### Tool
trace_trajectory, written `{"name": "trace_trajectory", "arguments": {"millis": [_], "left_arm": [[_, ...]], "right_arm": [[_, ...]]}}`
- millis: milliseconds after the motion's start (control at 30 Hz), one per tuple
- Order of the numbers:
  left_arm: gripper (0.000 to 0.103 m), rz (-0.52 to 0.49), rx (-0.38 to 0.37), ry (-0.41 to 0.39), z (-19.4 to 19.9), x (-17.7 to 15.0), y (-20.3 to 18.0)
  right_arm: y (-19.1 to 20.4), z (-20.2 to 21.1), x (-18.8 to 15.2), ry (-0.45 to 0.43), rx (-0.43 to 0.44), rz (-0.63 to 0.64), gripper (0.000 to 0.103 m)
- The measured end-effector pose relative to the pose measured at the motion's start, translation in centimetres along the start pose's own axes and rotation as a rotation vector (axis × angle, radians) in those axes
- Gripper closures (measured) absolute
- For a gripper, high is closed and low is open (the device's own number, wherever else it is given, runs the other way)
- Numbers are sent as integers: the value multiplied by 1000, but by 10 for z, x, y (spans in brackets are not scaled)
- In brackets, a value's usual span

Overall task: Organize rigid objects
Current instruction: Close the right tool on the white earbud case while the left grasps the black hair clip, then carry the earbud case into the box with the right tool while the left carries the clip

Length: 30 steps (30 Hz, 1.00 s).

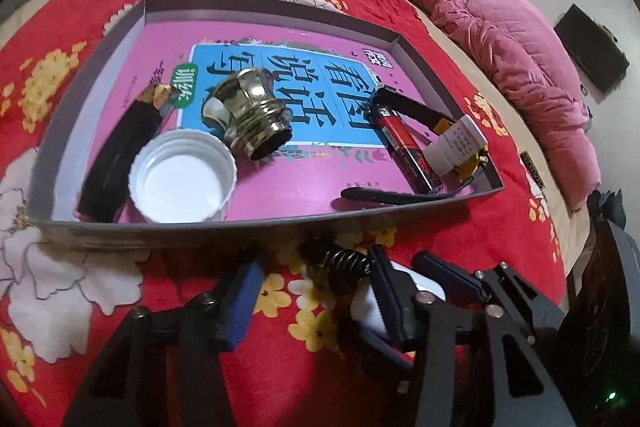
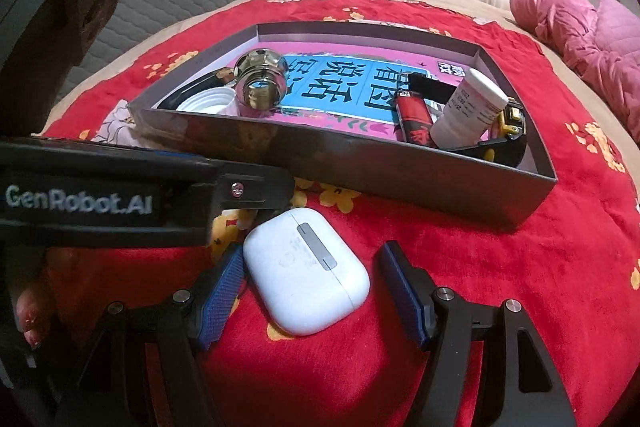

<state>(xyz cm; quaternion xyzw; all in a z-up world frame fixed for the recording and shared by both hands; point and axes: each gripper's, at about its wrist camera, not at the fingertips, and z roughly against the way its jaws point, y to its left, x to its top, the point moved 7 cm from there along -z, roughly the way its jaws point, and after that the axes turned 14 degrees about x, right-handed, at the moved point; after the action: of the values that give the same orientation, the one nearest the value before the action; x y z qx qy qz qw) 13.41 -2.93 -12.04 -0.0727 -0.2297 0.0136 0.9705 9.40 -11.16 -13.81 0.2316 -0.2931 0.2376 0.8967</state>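
A white earbud case lies on the red flowered blanket, just in front of the grey tray. My right gripper is open around the case. Its left blue pad is close against the case and its right pad stands apart from it. My left gripper is beside it, open, with a small black coil spring near its tips. The left blue pad is clear of the spring. Whether the right pad touches the spring I cannot tell.
The tray holds a pink book, a gold metal fitting, a white cap, a black bar, a red lighter, a white bottle and a yellow tape measure. A pink quilt lies at the right. A person's fingers show at the left.
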Motion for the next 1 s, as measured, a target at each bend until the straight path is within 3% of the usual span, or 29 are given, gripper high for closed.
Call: {"name": "trace_trajectory", "arguments": {"millis": [100, 233, 367, 700, 1000], "left_arm": [[69, 0, -11, 1, -2, 0, -4], [72, -17, -8, 5, -5, 0, -10], [77, -7, -35, 21, -5, -2, -10], [86, 9, -74, 3, 5, -2, -5], [86, 10, -108, -26, 24, -2, -1]], "right_arm": [[0, -1, 2, -3, 0, 4, 32], [-2, -2, 3, -7, 1, 4, 34], [-7, 2, 5, -9, -15, 0, 52], [-14, 15, 4, -23, -21, -20, 54], [-28, 46, 11, -107, -35, -87, 55]]}}
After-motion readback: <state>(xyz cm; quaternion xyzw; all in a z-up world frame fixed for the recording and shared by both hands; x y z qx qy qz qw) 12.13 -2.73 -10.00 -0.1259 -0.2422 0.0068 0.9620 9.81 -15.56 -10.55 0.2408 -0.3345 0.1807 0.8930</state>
